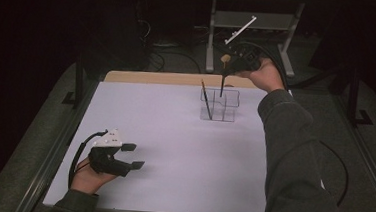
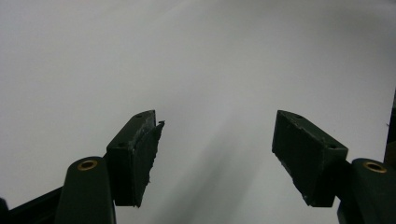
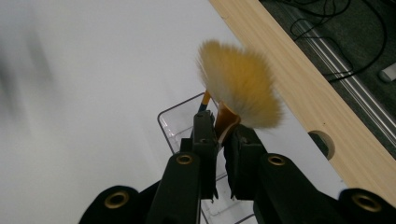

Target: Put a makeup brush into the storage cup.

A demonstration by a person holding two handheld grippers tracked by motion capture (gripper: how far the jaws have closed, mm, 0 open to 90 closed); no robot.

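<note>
The right gripper (image 1: 229,64), upper right of the high view, is clamped on a fan brush (image 3: 238,88) near its bristles, the handle reaching down into the clear organizer (image 1: 220,106) at upper centre of the white tabletop (image 1: 172,155), where a thin brush (image 1: 206,100) leans. That forearm stretches forward. The left gripper (image 1: 133,156), lower left, rests wide apart, holding nothing

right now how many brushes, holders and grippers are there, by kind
brushes: 2, a fan brush clamped in the right gripper and a thin brush standing in the holder
clear holder: 1
grippers: 2, counting the left gripper
total: 5
</note>
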